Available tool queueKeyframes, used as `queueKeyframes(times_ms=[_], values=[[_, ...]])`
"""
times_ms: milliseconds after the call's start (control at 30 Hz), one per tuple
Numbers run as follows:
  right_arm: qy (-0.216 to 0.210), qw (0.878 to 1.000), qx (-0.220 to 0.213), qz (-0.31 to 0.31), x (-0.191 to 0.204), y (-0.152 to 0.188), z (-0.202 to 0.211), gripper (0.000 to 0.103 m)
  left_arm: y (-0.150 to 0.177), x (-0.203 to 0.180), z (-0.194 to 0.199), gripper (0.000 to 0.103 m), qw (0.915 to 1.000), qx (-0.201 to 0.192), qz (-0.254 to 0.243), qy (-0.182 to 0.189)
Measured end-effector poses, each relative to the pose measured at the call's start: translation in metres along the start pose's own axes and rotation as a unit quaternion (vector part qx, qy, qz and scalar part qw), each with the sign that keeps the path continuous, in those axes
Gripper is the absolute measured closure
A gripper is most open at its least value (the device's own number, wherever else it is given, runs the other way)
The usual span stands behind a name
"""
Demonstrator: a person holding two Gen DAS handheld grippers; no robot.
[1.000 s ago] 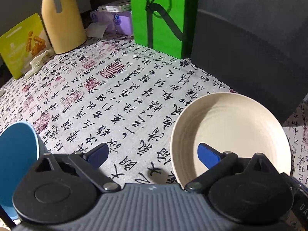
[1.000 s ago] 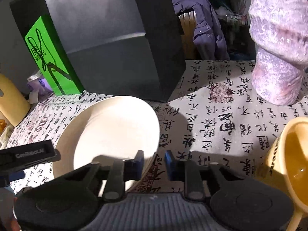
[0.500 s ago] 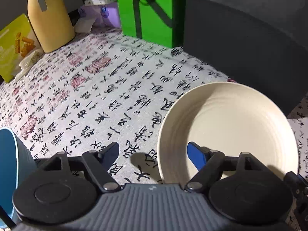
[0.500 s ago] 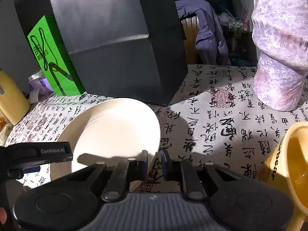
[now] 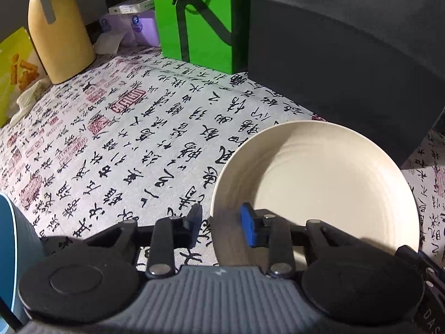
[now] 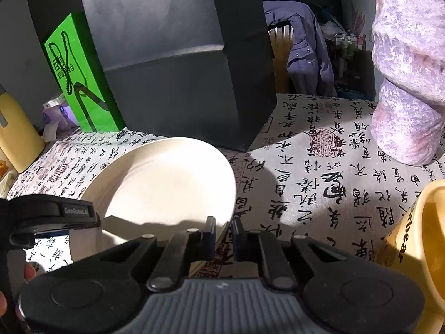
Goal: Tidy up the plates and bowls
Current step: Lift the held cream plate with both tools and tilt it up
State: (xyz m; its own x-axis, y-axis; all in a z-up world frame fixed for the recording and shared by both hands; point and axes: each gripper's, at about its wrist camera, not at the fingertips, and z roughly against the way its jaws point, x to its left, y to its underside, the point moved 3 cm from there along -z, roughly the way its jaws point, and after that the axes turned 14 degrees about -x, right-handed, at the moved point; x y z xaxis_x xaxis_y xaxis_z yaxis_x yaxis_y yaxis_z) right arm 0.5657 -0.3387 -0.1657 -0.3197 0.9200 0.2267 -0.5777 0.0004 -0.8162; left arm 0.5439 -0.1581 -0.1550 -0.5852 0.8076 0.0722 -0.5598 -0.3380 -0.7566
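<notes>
A cream plate (image 5: 319, 186) is held tilted above the calligraphy tablecloth (image 5: 125, 139). My left gripper (image 5: 219, 222) straddles its left rim, one finger outside and the blue pad (image 5: 249, 226) inside, the jaws narrowed but with a gap still showing. In the right wrist view the same plate (image 6: 167, 183) has its right rim pinched in my right gripper (image 6: 224, 236), which is shut on it. A blue bowl (image 5: 11, 250) sits at the left edge. A yellow mug (image 6: 417, 245) stands at the right.
A large black box (image 6: 180, 69) and a green bag (image 5: 194, 19) stand behind the plate. A yellow bottle (image 5: 59, 36), a snack packet (image 5: 14, 69) and purple tissue packs (image 5: 130, 25) sit at the far left. A purple sleeved arm (image 6: 408, 69) rests at the right.
My left gripper's jaws have closed in markedly around the plate's left rim. My right gripper has tightened on the right rim. The plate has lifted slightly.
</notes>
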Motion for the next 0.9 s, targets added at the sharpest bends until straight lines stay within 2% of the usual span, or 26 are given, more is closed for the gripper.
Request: queueKeyframes(times_ms=[67,200,667,900], values=[[0.0,1.0,-0.001,0.003,0.0006,0.0004,-0.0005,0.092,0.0001,-0.0002,0.0002,0.073,1.0,-0.003,-0.003,0.0],[0.001,1.0,-0.003,0.009,0.0015,0.001,-0.0015,0.092,0.0008,-0.0026,0.0016,0.081,0.9999,-0.006,-0.013,0.005],[0.003,0.999,-0.011,0.031,0.0054,0.003,-0.0004,0.091,0.0023,-0.0072,0.0054,0.082,0.9988,-0.018,-0.046,0.001],[0.001,0.999,-0.018,0.03,0.0068,0.0009,0.0045,0.091,0.0027,-0.0061,0.006,0.082,0.9989,-0.016,-0.044,0.002]])
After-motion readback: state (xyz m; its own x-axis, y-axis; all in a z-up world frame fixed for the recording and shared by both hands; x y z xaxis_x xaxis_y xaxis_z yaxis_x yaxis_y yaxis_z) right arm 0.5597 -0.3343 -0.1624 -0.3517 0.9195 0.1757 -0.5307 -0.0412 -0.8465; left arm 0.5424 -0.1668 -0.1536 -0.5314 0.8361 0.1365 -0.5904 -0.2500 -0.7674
